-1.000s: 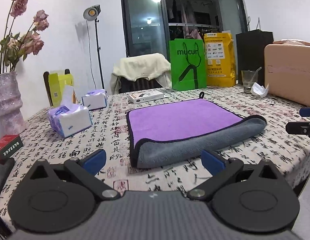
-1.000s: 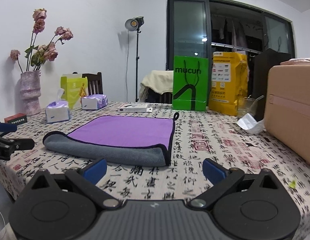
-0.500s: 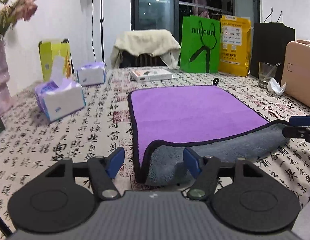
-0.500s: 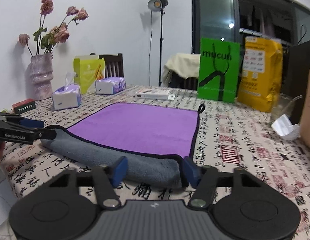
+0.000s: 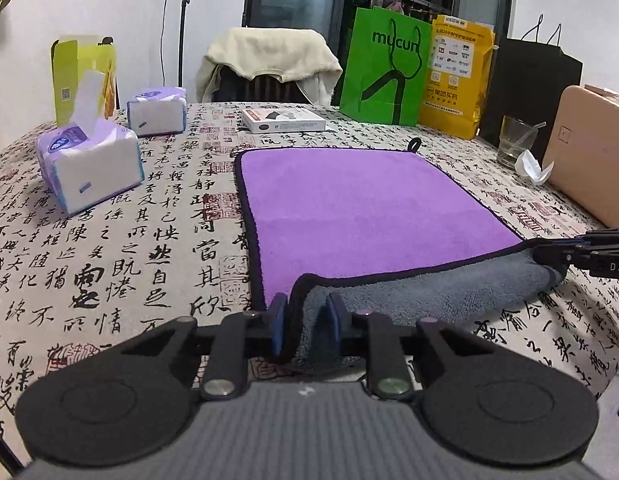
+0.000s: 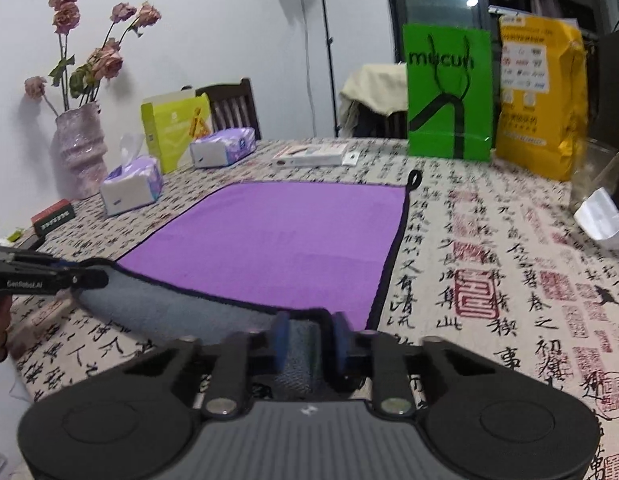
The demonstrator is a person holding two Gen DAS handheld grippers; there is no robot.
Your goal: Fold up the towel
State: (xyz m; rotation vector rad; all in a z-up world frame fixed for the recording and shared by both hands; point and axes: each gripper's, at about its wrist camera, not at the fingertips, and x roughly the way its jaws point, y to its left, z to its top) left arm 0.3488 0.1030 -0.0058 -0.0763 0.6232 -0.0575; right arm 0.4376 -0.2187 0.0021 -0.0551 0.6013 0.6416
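A: Where does the towel [image 5: 361,204] sit, and who has it?

B: Flat on the tabletop [image 5: 109,240], purple face up, its hanging loop at the edge farthest from the grippers. The edge nearest them is rolled over so the grey underside shows. The left gripper [image 5: 305,326] has its jaws pinched on the near corner on its side, and the right gripper [image 6: 309,340] is clamped the same way on the other near corner.

A: So the fold is about to be carried over?

B: That's my reading. To do it well, I'd lift both corners together, just clear of the towel, and carry them toward the loop edge at the same pace so the fold line runs straight.

A: Anything to watch?

B: The tissue pack [image 5: 89,160] left of the towel looks well apart. The bigger risk is one corner slipping, so hold firm until the edges line up
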